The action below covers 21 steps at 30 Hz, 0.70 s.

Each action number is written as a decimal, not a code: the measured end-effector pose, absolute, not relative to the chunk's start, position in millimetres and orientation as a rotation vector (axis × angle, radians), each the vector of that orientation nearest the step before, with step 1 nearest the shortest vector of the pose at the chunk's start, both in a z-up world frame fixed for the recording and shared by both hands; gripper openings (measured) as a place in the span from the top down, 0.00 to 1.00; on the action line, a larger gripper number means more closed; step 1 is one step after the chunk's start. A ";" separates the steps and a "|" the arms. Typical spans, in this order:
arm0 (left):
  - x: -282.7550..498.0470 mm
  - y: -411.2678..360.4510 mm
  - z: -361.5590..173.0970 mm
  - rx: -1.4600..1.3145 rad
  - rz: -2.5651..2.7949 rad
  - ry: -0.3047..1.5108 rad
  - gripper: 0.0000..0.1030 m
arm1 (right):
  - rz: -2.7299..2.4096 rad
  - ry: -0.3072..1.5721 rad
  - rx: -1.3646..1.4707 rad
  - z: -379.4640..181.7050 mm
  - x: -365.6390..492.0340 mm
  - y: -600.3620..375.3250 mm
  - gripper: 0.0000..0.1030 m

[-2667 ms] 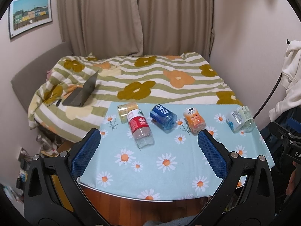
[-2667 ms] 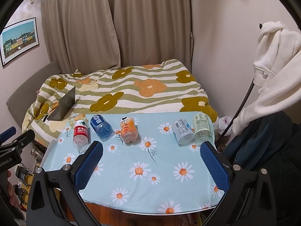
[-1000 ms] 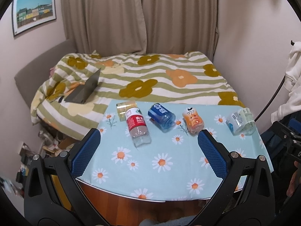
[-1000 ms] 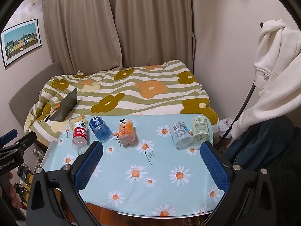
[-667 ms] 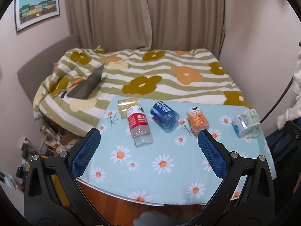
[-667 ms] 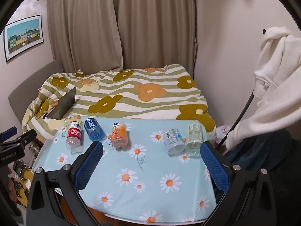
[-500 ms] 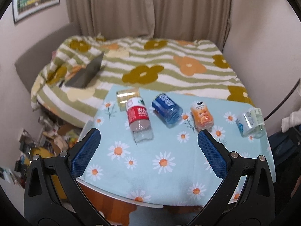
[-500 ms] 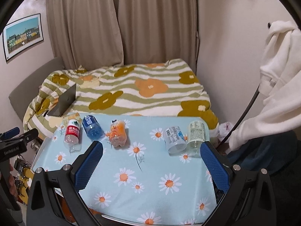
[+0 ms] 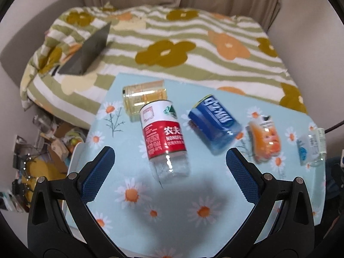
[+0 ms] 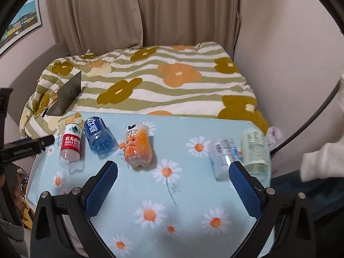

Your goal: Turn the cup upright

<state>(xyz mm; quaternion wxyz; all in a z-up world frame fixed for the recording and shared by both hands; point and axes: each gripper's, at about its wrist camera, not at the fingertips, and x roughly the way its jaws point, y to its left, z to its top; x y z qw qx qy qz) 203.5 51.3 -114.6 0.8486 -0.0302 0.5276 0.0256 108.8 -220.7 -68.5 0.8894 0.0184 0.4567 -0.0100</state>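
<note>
Several cut-bottle cups lie on their sides on the daisy tablecloth (image 9: 172,210). The red-label cup (image 9: 164,136) lies just beyond my left gripper (image 9: 169,169), which is open and empty. Around it lie a yellow cup (image 9: 144,95), a blue cup (image 9: 215,122), an orange cup (image 9: 265,139) and a white-label cup (image 9: 309,148). My right gripper (image 10: 173,179) is open and empty, in front of the orange cup (image 10: 137,143). The red-label cup (image 10: 71,144), blue cup (image 10: 97,135), white-label cup (image 10: 223,155) and a green-label cup (image 10: 254,148) also show there.
A bed with a flowered striped quilt (image 10: 163,79) and a laptop (image 10: 67,94) lies behind the table. Clutter (image 9: 49,150) sits on the floor at the left. The other gripper's body (image 10: 23,147) shows at the left edge of the right wrist view.
My left gripper has moved forward and down towards the red-label cup, which now looks much larger. My right gripper has come closer to the table. Both stay open.
</note>
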 end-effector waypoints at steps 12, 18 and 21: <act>256.7 75.6 -182.4 -0.114 0.033 1.287 0.00 | -0.081 1.048 0.109 -109.2 155.4 -204.4 0.00; 266.3 74.2 -201.6 -0.118 0.000 1.337 0.04 | -0.116 1.081 0.095 -120.6 162.5 -197.2 0.00; 267.6 73.1 -208.1 -0.126 -0.024 1.357 0.12 | -0.130 1.090 0.104 -122.9 162.5 -197.0 0.00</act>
